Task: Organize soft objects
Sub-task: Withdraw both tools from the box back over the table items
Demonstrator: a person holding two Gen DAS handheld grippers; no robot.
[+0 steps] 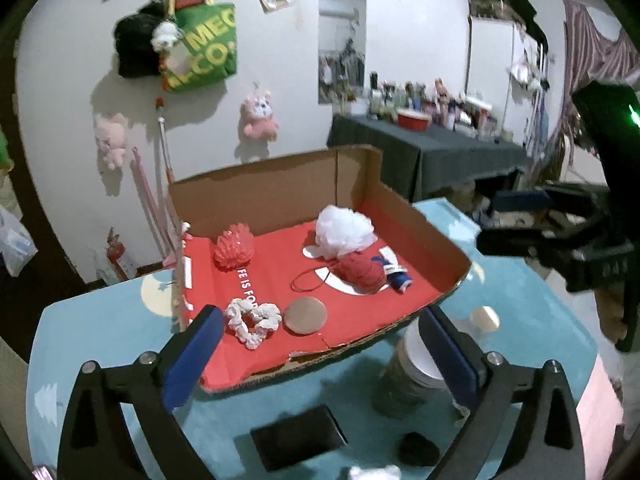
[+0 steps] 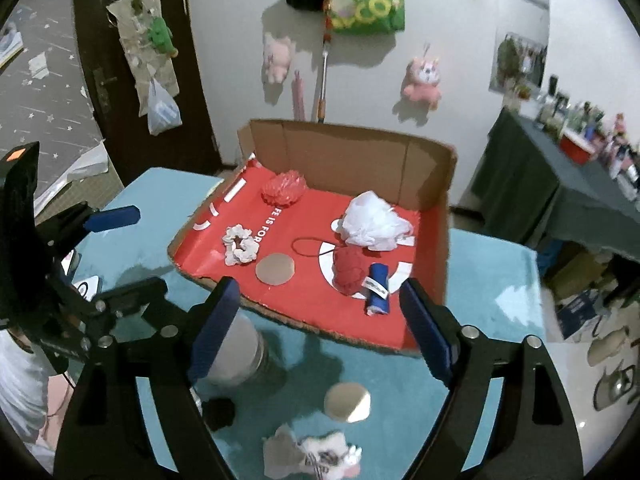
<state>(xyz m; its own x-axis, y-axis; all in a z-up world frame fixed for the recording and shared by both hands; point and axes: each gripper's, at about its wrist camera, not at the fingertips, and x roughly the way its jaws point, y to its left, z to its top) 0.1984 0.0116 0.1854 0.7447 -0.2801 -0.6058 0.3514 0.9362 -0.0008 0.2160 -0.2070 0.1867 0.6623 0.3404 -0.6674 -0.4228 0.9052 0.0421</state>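
A cardboard box (image 1: 276,192) (image 2: 352,148) with a red floor lies on the teal table. Inside it are a pink-red pom (image 1: 234,248) (image 2: 284,188), a white mesh puff (image 1: 344,232) (image 2: 374,222), a red yarn ball (image 1: 360,272) (image 2: 350,270), a blue roll (image 1: 400,278) (image 2: 378,288), a white scrunchie (image 1: 252,320) (image 2: 240,250) and a tan disc (image 1: 305,315) (image 2: 275,268). My left gripper (image 1: 324,360) (image 2: 132,254) is open and empty before the box's near edge. At the box's other side my right gripper (image 2: 320,320) (image 1: 496,220) is open, holding nothing.
On the teal table (image 2: 488,320) in front of the box lie a small black soft lump (image 2: 218,412) (image 1: 418,448), a white patterned fabric piece (image 2: 316,456), a round disc (image 2: 347,402) (image 1: 484,318), a grey cylinder (image 2: 236,356) (image 1: 412,372) and a flat black object (image 1: 298,436).
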